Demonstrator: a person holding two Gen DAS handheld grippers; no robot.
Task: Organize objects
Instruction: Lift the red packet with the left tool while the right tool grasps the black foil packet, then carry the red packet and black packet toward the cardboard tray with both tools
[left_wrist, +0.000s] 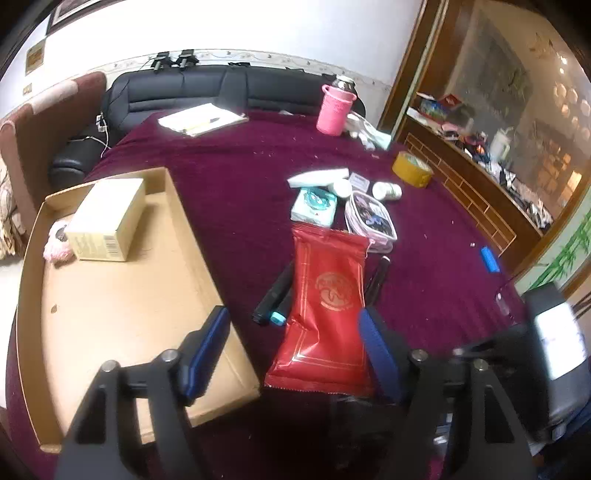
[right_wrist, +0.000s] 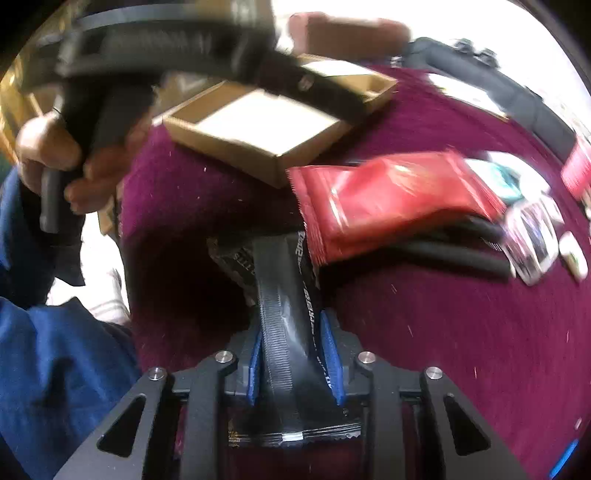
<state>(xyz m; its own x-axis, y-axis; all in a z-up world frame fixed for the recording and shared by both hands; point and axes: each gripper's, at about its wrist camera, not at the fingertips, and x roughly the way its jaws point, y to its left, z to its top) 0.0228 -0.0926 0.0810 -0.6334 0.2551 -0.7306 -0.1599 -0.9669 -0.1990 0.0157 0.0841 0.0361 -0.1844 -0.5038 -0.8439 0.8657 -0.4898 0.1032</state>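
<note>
On the desk (left_wrist: 229, 177), the cardboard tray (left_wrist: 122, 314) lies at the left, with a small box (left_wrist: 107, 219) in its far end. Just right of the tray lies the foil packet (left_wrist: 327, 306), resting across two dark tubes (left_wrist: 271, 297). Beyond the packet sit a carton (left_wrist: 314, 206) and a pouch (left_wrist: 371, 219) side by side, with two small jars (left_wrist: 386, 191) behind them. A tape roll (left_wrist: 412, 169) lies further right, a cup (left_wrist: 334, 109) at the far edge, and papers (left_wrist: 201, 119) at far left of the cup.
</note>
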